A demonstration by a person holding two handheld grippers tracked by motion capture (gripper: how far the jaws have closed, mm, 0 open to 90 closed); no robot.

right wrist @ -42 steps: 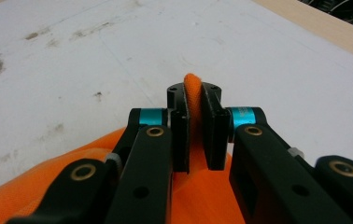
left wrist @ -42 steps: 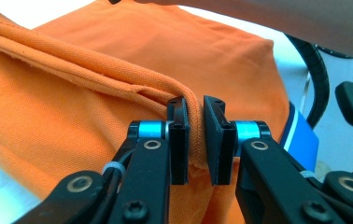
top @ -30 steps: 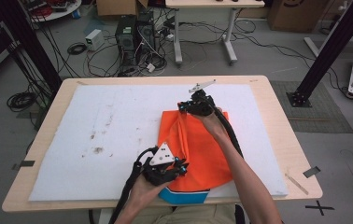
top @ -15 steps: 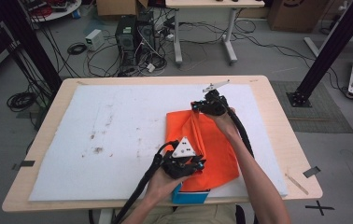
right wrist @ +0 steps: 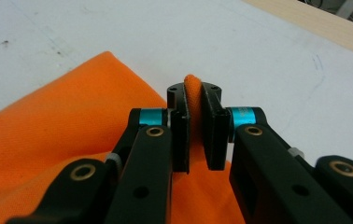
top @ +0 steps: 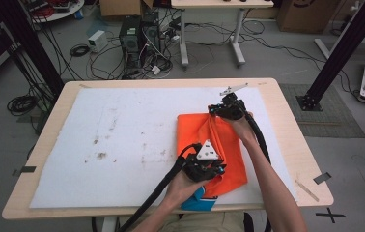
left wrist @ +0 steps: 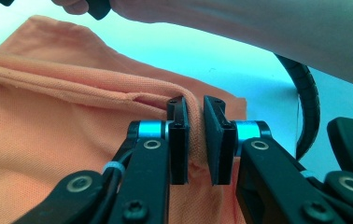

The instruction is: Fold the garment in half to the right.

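Orange cloth [top: 212, 145] folded, on white sheet [top: 122, 140] toward tabletop's right side, near edge reaching tabletop's front edge; blue piece [top: 197, 203] pokes out beneath at front. Left gripper [top: 204, 169] at cloth's near part, jaws pinching raised fold of fabric [left wrist: 195, 135]. Right gripper [top: 226, 108] at cloth's far right corner, jaws pinching bunched fabric [right wrist: 194, 107]. Wooden table [top: 306, 169] border showing around sheet.

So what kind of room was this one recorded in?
Most likely a lab or workshop, not a home: computer towers and tangled cables sit on the bare floor, black rig struts stand beside the table, and tape marks are stuck to the floor.
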